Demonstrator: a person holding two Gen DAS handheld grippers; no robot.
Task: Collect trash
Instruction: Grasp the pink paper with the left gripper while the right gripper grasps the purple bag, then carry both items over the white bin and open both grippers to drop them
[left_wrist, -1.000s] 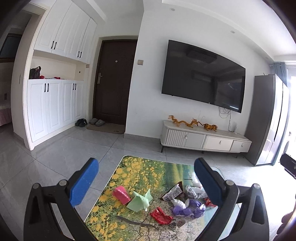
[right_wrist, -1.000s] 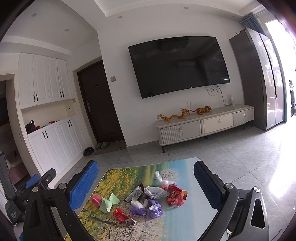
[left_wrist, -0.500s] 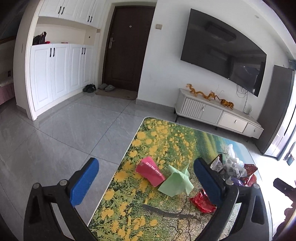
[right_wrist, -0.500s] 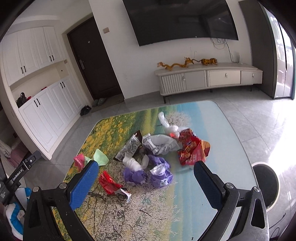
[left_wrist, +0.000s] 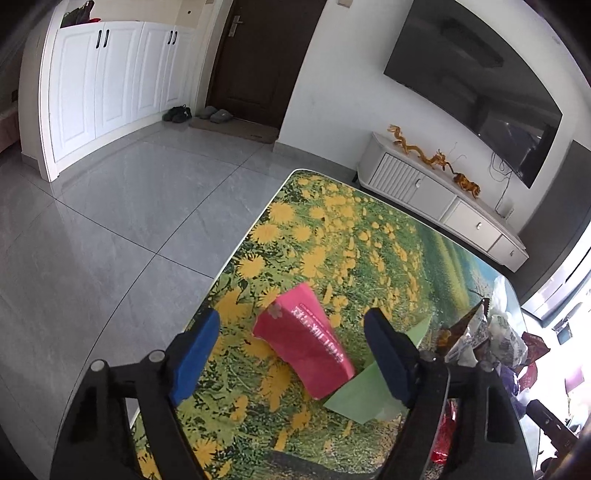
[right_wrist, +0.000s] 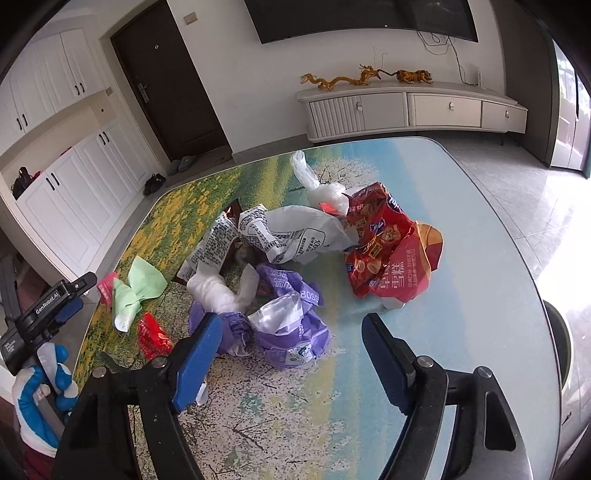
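Note:
On the flower-print table (left_wrist: 325, 229) lies a pink packet (left_wrist: 303, 343) with a green paper (left_wrist: 369, 395) tucked under its right end. My left gripper (left_wrist: 290, 321) hangs over the packet, which sits between its closing jaws; the blue pads are clear of it. In the right wrist view a heap of trash covers the table's middle. My right gripper (right_wrist: 291, 321) is over the crumpled purple wrappers (right_wrist: 291, 332), and its jaws are closing around them with the right pad still apart. A red snack bag (right_wrist: 391, 251) and a white printed bag (right_wrist: 291, 232) lie beyond.
A white tissue wad (right_wrist: 218, 291), a small red wrapper (right_wrist: 153, 334) and a clear plastic bag (right_wrist: 306, 173) also lie on the table. A gloved hand (right_wrist: 40, 391) holds the left gripper (right_wrist: 79, 295) at the table's left edge. A round dark bin (right_wrist: 557, 343) stands on the floor at right.
Both grippers have sunk toward the table and tipped downward. Their jaws stand narrower than before. The pink packet and the purple wrappers now lie between the pads.

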